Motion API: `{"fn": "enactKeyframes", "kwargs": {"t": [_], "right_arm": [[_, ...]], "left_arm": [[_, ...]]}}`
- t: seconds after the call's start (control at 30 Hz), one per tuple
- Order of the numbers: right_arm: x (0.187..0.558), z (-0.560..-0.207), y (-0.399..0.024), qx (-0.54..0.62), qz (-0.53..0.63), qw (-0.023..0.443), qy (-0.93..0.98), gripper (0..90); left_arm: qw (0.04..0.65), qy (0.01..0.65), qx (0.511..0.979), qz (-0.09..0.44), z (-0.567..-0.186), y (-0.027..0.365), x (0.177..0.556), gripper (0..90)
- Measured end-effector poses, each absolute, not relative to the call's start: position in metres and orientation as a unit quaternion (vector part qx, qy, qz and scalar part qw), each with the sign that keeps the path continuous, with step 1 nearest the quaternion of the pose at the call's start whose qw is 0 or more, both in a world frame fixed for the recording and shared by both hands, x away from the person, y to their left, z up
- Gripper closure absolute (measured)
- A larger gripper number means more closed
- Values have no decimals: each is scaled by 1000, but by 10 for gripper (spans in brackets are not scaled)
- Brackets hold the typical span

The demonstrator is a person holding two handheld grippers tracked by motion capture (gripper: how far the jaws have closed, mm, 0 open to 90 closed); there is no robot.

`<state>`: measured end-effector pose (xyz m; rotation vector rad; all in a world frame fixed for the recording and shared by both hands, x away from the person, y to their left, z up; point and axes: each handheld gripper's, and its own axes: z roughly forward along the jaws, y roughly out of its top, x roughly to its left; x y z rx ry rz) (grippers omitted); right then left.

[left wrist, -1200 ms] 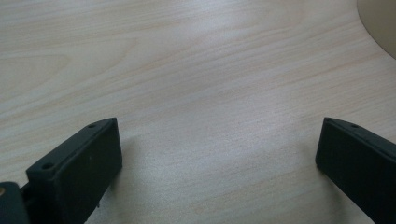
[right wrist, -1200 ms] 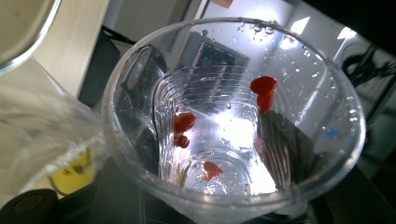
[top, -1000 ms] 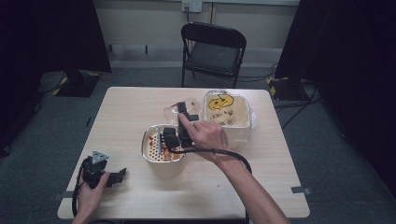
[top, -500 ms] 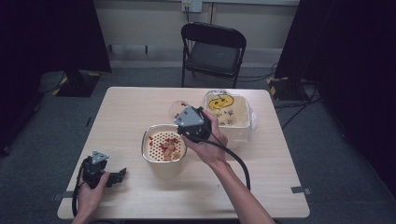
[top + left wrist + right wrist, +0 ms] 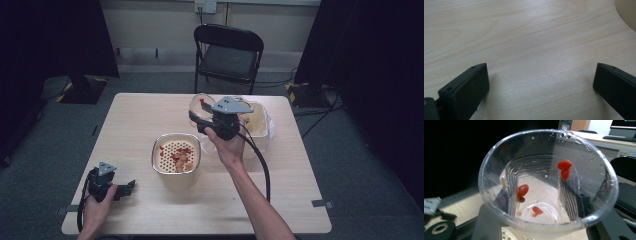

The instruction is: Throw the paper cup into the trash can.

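Right gripper (image 5: 202, 117) jaws clamped on clear plastic cup (image 5: 200, 104), now lifted off strainer bowl (image 5: 176, 153) toward back of desk (image 5: 150, 115), few red bits stuck inside. Left gripper (image 5: 127, 186) unmoved on desk, jaws apart, empty.

Black folding chair (image 5: 228, 52), grey carpet (image 5: 350, 150), dark curtains (image 5: 50, 35).

Right gripper (image 5: 202, 119) with clear cup (image 5: 200, 106) lifted off strainer bowl (image 5: 176, 155), swung toward table's far side; bowl now uncovered.
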<state>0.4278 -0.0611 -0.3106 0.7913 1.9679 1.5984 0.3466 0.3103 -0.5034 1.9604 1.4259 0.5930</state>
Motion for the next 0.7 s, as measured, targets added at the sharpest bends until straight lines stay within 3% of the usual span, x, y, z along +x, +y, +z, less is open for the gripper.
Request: {"fn": "enactKeyframes", "kwargs": {"t": [0.7], "right_arm": [[452,-284,-109,329,581,266,695,505]], "left_arm": [[317,542,745,226,-503,310,347,0]]}}
